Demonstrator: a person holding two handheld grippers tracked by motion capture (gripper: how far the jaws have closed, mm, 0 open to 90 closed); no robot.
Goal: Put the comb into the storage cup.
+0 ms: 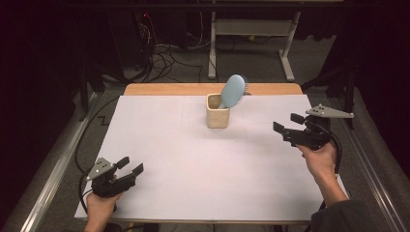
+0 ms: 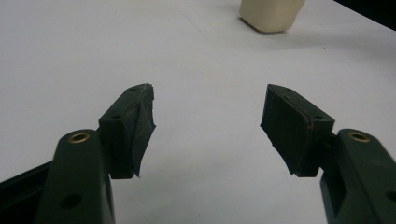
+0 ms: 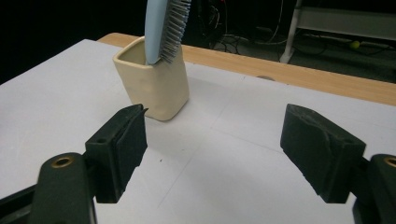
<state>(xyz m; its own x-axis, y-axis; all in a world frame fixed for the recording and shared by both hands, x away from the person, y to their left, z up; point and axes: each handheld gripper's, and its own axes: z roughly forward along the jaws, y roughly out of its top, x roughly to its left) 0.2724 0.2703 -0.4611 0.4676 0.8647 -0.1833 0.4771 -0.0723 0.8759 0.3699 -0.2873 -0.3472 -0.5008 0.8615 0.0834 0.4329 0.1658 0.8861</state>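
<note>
A cream square cup (image 1: 217, 111) stands near the back middle of the white table sheet (image 1: 193, 159). A light-blue hairbrush (image 1: 233, 90) leans in it, handle down, bristles facing right. In the right gripper view the cup (image 3: 154, 83) and the brush (image 3: 163, 28) sit just ahead and left of the jaws. My right gripper (image 1: 289, 126) is open at the right, held above the sheet and pointing left toward the cup, with nothing between its jaws. My left gripper (image 1: 131, 166) is open at the front left, also holding nothing. The cup's base (image 2: 271, 15) lies far ahead in the left gripper view.
The wooden table edge (image 1: 169, 89) runs behind the sheet. Beyond it on the floor are cables (image 1: 164, 58) and a white desk frame (image 1: 251, 34). Metal rails (image 1: 53, 169) flank the table on both sides.
</note>
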